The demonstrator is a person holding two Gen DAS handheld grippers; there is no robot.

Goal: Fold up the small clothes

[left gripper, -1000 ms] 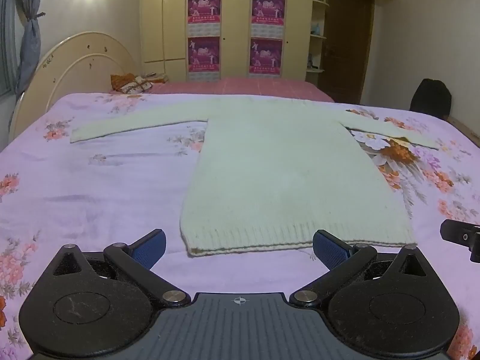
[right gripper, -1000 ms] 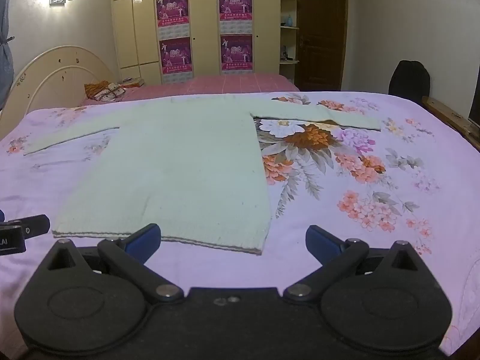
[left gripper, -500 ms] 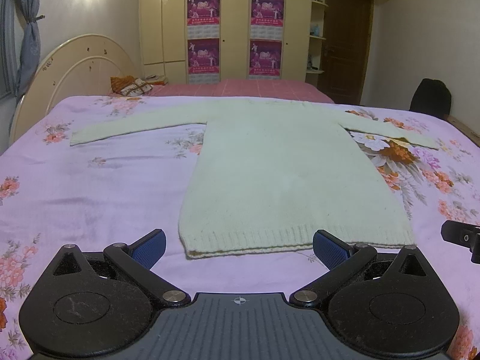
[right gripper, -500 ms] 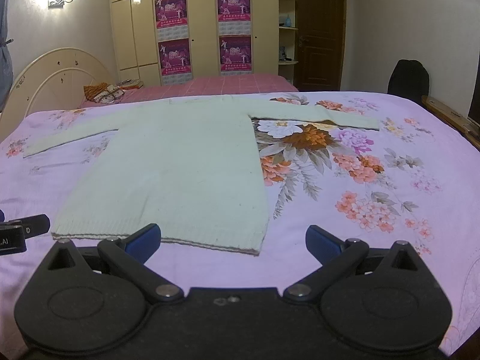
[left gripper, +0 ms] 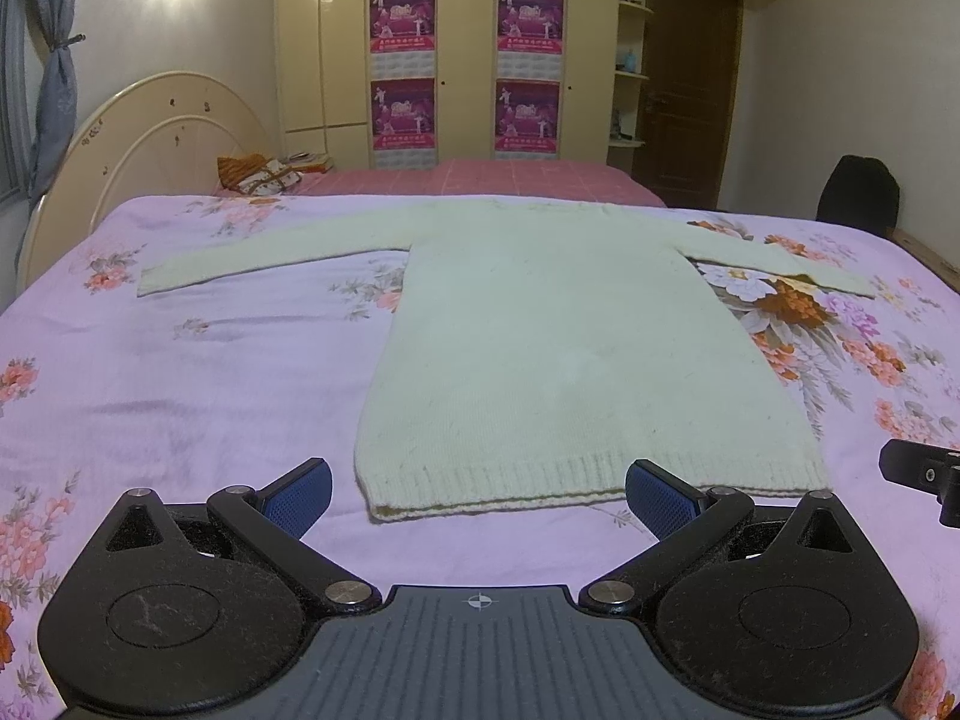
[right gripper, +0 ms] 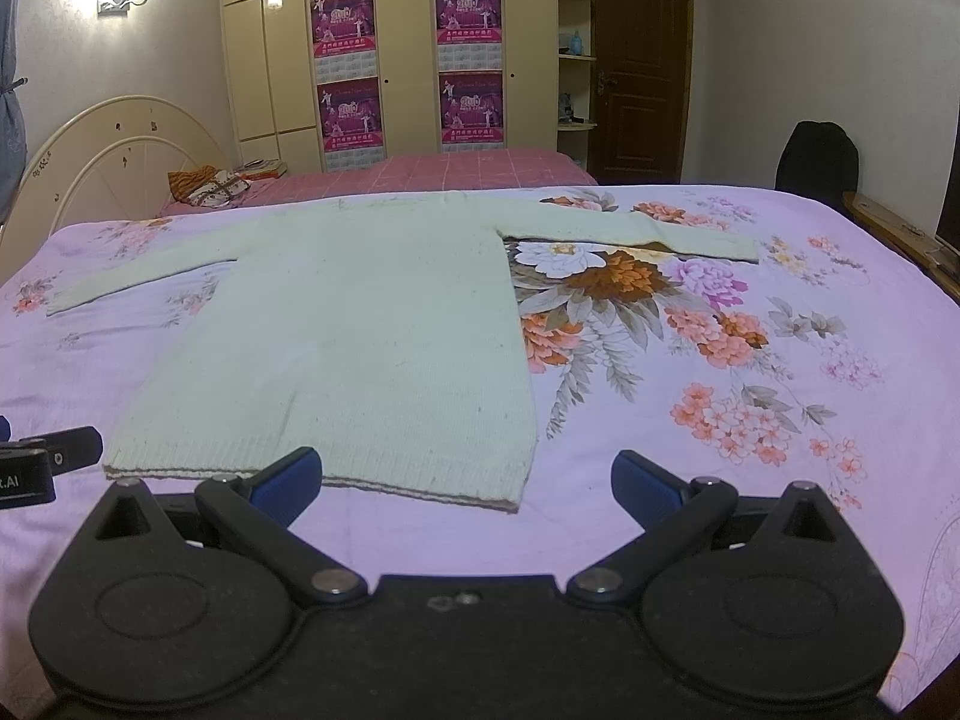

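Lying flat on the lilac floral bedsheet (left gripper: 180,372), the pale green knitted long-sleeved sweater (left gripper: 558,348) is spread out with both sleeves stretched sideways and its ribbed hem (left gripper: 600,480) turned toward the cameras. The neckline sits at the sweater's far end, close to the pink checked blanket (left gripper: 492,180) that shows beyond the sheet.

Just short of the sweater's hem, the left gripper (left gripper: 478,485) is spread wide and released, grasping nothing; its blue fingertips (left gripper: 299,487) stand apart, one off the hem's left corner and the other in front of the hem's right part. The bare sheet shows between the tips and the hem, so I cannot say they touch the cloth.

The right gripper (right gripper: 467,479) is likewise released and empty. In the right wrist view its left blue tip overlaps the sweater's hem, while its right tip (right gripper: 645,483) sits over the flowered sheet, past the hem's right corner (right gripper: 516,501). Whether the left tip touches the knit cannot be told. Each gripper's black body shows at the edge of the other's view, to either side of the hem.

Beyond the sweater's neckline stands a cream wardrobe (left gripper: 336,60) carrying four magenta posters (left gripper: 402,18). A cream arched headboard (left gripper: 150,138) rises to the sweater's far left, and a dark wooden door (left gripper: 684,90) to its far right.
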